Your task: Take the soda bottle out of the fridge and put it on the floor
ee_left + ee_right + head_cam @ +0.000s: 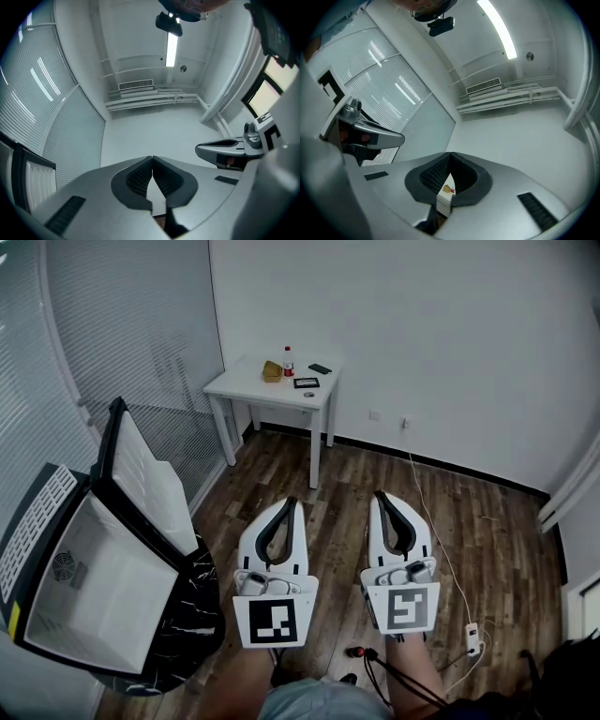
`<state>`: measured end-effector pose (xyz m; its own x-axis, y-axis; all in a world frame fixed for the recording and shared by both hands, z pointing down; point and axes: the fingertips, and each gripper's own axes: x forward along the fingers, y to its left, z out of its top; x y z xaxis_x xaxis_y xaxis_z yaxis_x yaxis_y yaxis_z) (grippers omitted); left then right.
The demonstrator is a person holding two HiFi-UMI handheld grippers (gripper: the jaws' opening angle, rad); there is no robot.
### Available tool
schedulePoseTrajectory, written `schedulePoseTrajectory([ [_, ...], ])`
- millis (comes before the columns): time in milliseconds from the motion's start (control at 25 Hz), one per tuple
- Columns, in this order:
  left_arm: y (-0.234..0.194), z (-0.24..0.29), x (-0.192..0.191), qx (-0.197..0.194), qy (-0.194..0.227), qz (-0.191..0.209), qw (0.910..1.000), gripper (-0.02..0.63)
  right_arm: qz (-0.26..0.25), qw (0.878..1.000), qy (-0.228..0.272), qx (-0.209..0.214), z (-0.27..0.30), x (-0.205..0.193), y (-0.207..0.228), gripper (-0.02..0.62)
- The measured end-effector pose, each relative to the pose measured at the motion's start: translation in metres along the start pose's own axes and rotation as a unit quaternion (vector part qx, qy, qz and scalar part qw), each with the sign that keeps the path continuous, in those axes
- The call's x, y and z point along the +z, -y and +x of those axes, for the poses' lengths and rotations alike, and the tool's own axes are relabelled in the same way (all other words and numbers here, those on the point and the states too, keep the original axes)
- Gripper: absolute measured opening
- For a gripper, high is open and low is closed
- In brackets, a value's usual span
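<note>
From where I stood, the fridge (pixel 103 589) sat tipped back with its door (pixel 141 474) swung open, and no bottle showed in the white part of its cavity that I could see. The only soda bottle (pixel 288 362) in sight was a small one with a red cap. It stood upright on the table (pixel 253 382), well beyond the fridge against the far wall, so it was neither in the fridge nor on the floor (pixel 487 540). The left gripper (pixel 292 502) and the right gripper (pixel 380 494) hung side by side just right of the fridge. Each had its jaws pressed together on nothing and its nose tilted a little upward. To my eye, any grab would have called for spreading one pair of jaws wide first. The pads should then have come in level on the bottle's body, below the shoulder, to keep it upright. For setting it down, I judged the bare boards right of the fridge the safest spot, short of the white cable (pixel 441 549) trailing farther out, letting go only once the base sat flat.
</note>
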<state>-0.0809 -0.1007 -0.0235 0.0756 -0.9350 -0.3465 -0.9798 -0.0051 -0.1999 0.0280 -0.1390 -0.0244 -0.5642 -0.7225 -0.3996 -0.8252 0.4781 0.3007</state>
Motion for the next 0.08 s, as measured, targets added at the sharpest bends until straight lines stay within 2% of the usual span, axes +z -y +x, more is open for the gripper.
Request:
schedulePoseTrajectory([
  [80, 0.0003, -0.0004, -0.0008, 0.001, 0.000, -0.001, 1.0000, 0.017, 0.000, 1.000, 0.002, -0.001, -0.0006, -0.0001, -0.0001, 0.012],
])
